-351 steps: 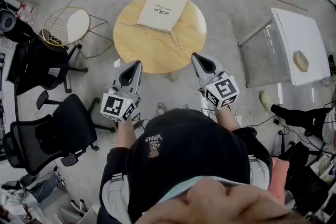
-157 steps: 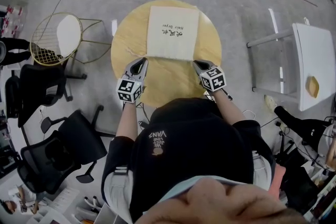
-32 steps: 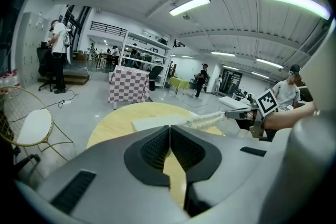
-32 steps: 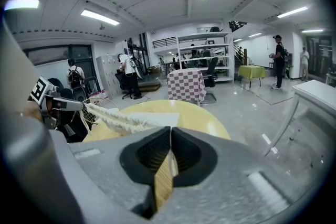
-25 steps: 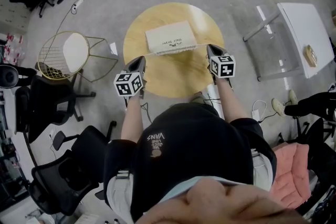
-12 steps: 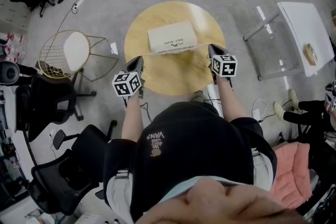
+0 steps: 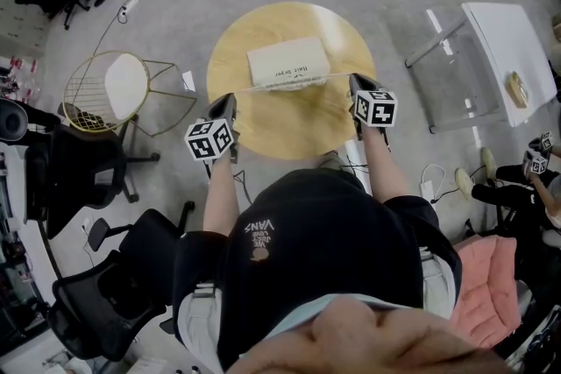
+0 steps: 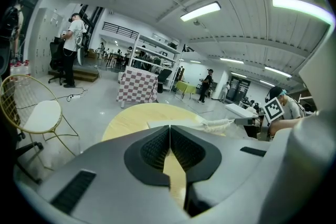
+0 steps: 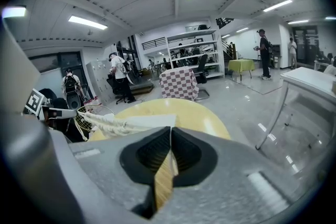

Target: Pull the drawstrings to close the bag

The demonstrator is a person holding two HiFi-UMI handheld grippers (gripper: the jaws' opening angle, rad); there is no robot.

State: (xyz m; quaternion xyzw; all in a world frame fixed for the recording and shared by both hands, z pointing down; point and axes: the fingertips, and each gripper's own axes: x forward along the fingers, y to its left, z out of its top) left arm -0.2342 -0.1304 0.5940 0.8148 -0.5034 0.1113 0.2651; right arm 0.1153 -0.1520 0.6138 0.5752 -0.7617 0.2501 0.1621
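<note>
Since the earliest frame, when both tools hung short of the table and the bag lay flat and square, I have brought them to its near corners and then drawn them apart, and the bag now looks shorter and bunched along its near edge. In the head view the bag [image 7: 287,63] lies toward the far side of the round bench [image 7: 298,129]. The left drawstring [image 7: 241,90] runs taut to the left hand-held gripper [image 7: 228,101] and the right drawstring [image 7: 340,78] to the right hand-held gripper [image 7: 355,83], each near its own edge of the bench. In the left gripper view the jaws meet tip to tip, pinched shut. The cord itself is too thin to make out there, but going by the taut line overhead I judge it caught at the tips. The bag's gathered mouth [image 8: 215,124] shows beyond. The right gripper view shows the same: jaws pressed together, with the puckered mouth [image 9: 105,122] off to the left. I judge the pull well along but not finished. Next I must keep both grips tight and draw outward evenly, so that the bag does not slide. I count one bag, two drawstrings, two hand-held grippers and one bench.
</note>
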